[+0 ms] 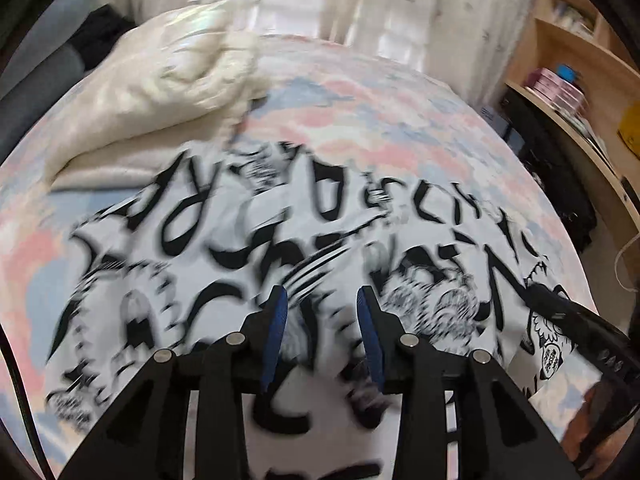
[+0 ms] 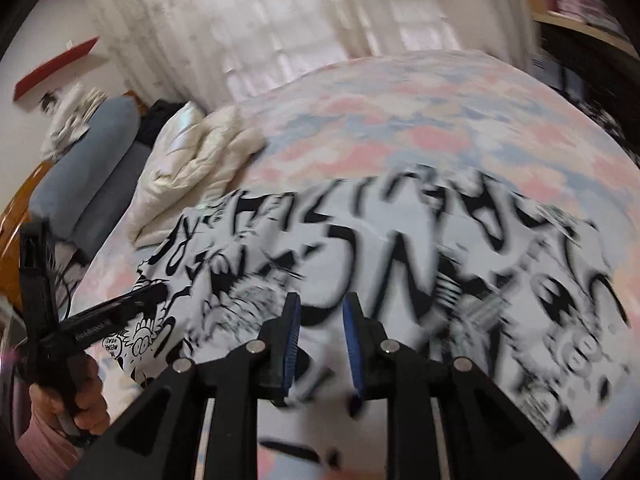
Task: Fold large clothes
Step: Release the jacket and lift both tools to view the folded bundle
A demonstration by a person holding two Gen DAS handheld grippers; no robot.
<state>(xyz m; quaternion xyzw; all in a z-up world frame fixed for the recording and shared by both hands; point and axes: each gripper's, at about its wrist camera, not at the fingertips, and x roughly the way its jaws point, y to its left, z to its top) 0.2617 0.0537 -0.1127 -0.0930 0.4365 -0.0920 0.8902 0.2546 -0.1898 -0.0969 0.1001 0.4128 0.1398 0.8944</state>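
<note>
Both tongs, left (image 1: 322, 300) and right (image 2: 320, 306), stand apart and empty above the printed garment (image 1: 320, 216), apparently released flat on the bed (image 1: 360, 120) for folding.

Print: blurred on the shirt (image 1: 328, 216), unreadable.
Shirt's near edge: behind the left claw (image 1: 320, 312).
Shelf (image 1: 576, 92): items smeared.

A bed with a pastel pink, blue and white sheet (image 1: 360, 120) fills both views. A crumpled cream duvet (image 1: 160, 92) lies at its far left corner. Pale curtains (image 2: 260, 20) hang behind the far edge. A wooden shelf unit (image 1: 580, 64) stands past the right edge, holding a stack of pink boxes (image 1: 556, 88).
</note>
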